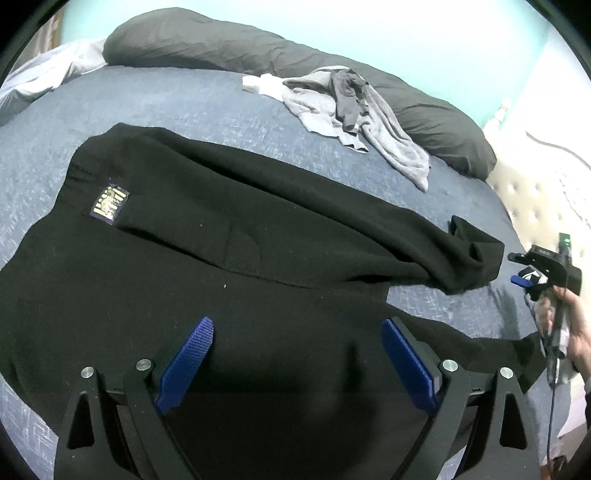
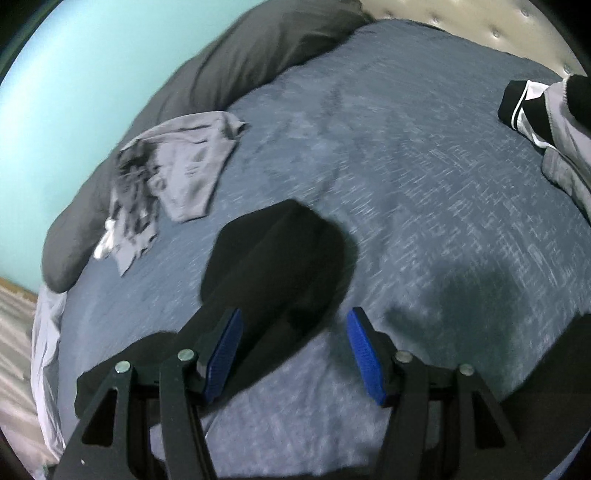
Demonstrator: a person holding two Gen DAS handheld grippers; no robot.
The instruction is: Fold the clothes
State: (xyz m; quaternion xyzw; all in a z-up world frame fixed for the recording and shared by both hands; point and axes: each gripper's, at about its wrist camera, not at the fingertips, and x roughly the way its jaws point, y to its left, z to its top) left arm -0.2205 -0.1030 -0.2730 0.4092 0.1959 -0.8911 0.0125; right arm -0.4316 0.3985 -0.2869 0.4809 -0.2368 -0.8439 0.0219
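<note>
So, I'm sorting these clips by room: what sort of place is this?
Most likely a bedroom. Clothes are being folded on a bed with a blue cover, a long dark pillow lies along a pale green wall, and a tufted headboard stands at one end.

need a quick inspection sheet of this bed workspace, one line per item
surface: blue bedspread, rumpled but mostly flat
job's things: black garment spread out, one sleeve laid across, label showing
clutter: loose grey clothes near the dark pillow; more clothes at the far edge
grippers: left gripper open over the garment, nothing between its pads; right gripper open, above the sleeve end
cables: thin cable hanging from the right gripper's handle
surroundings: teal wall, tufted headboard
</note>
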